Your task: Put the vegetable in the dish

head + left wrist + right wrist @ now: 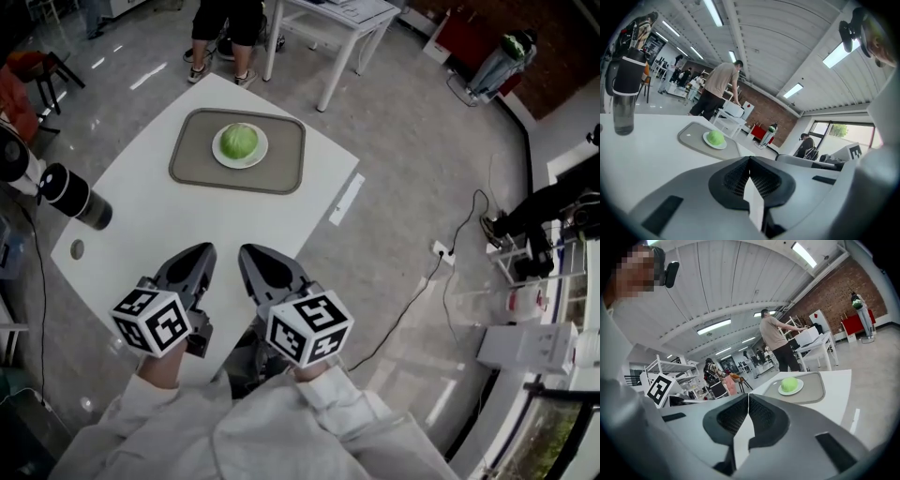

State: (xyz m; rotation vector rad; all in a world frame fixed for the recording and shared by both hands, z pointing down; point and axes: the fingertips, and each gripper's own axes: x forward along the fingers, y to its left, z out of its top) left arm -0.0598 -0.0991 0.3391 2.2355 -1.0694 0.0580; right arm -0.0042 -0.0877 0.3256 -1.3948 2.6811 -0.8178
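Note:
A green cabbage [239,141] lies on a small white dish [221,156], which rests on a grey tray [281,155] at the far side of the white table. The same cabbage [715,137] [789,383] shows small in both gripper views. Near the table's front edge, my left gripper [204,255] and right gripper [251,255] sit side by side, well short of the tray. Both have their jaws pressed together with nothing between them.
A dark bottle [77,196] lies at the table's left edge, also seen as a tall bottle [623,91] in the left gripper view. A person [228,28] stands beyond the table by another white table [333,23]. Cables and a power strip [439,251] lie on the floor to the right.

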